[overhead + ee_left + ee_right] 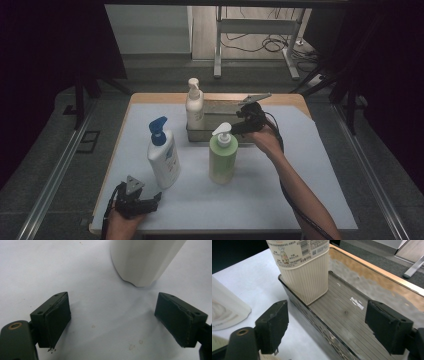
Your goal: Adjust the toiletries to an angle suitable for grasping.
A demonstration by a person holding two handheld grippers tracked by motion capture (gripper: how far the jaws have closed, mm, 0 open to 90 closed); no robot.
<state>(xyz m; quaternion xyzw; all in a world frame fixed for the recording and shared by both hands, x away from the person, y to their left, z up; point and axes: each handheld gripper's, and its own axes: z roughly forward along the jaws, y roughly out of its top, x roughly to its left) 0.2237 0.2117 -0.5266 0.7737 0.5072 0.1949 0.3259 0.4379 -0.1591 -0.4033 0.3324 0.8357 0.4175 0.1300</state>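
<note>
Cream bottle (194, 107) upright in the left end of the metal tray (220, 131), upper middle of the high view, white pump on top. Right gripper (239, 121) just right of it, over the tray's middle, pointing left across the frame; not touching. In the right gripper view, bottle (305, 272) at upper centre, ribbed base seated in the tray's near corner, ahead of the jaws and apart from them. Jaws wide, nothing between but the tray (342, 315) floor; no pad pressing on anything. Green bottle (223, 155) just below the right gripper in the high view, standing on the surface (300, 190) outside the tray. White bottle with blue pump (163, 152) further left on the surface. Left gripper (155, 199) low at lower left, just below that white bottle, short of it. In the left gripper view, jaws spread wide over bare surface (37, 270), white bottle's base (143, 262) ahead at upper right, untouched.
</note>
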